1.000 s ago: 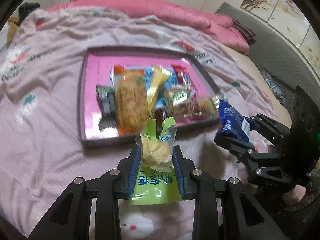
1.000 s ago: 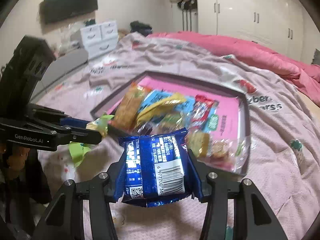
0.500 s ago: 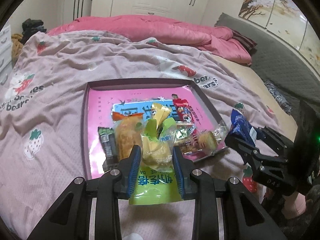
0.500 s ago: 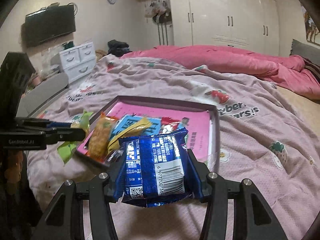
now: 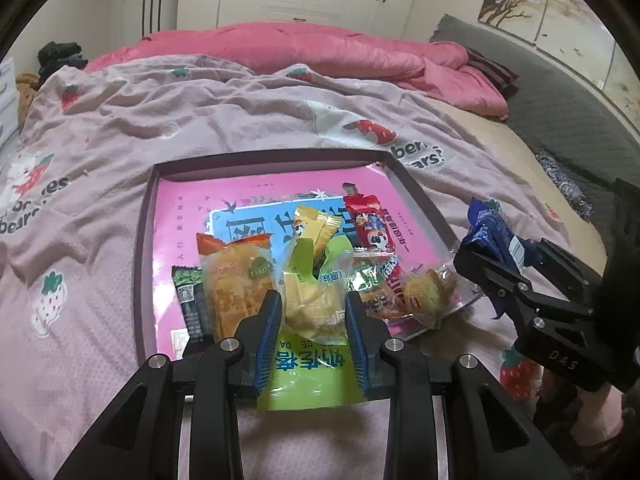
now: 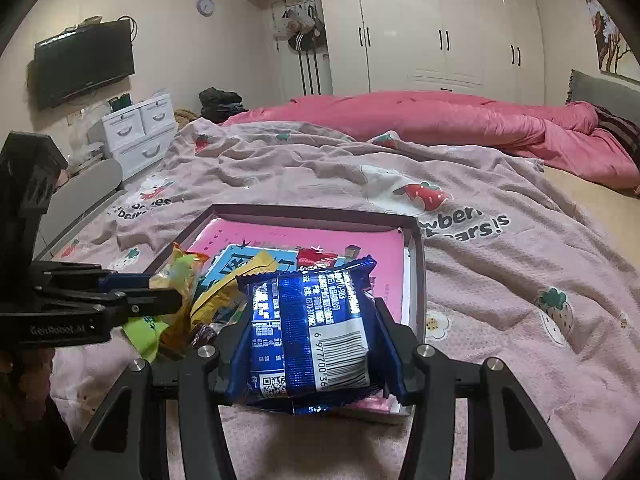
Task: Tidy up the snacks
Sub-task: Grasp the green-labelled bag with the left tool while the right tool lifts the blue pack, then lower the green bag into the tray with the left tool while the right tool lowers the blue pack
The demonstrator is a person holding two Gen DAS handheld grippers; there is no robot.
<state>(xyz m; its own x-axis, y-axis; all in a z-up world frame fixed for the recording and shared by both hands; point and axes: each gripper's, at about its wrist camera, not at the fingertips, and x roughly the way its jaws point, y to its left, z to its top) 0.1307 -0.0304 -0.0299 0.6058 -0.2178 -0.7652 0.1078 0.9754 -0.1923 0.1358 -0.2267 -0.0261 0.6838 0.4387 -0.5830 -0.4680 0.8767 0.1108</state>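
Note:
My left gripper (image 5: 314,300) is shut on a green and yellow snack packet (image 5: 310,308), held over the near edge of a shallow box (image 5: 142,240) with a pink lining on the bed. Several loose snacks (image 5: 236,280) lie in the box's near half. At the right of the left wrist view, my right gripper (image 5: 476,256) holds a blue foil packet (image 5: 490,236). In the right wrist view that gripper (image 6: 310,316) is shut on the blue foil packet (image 6: 312,332), just in front of the box (image 6: 418,280). The left gripper (image 6: 160,296) reaches in from the left.
The box rests on a rumpled pink strawberry-print blanket (image 5: 100,152). A bright pink duvet (image 6: 440,120) lies along the far side, with white wardrobes (image 6: 440,32) behind. White drawers (image 6: 136,136) and a wall screen (image 6: 84,64) stand at the left. A grey mat (image 5: 568,120) lies at the right.
Both grippers have tilted up and drawn back a little with their packets, so the room's far wall has come into view. The box now sits lower in both views.

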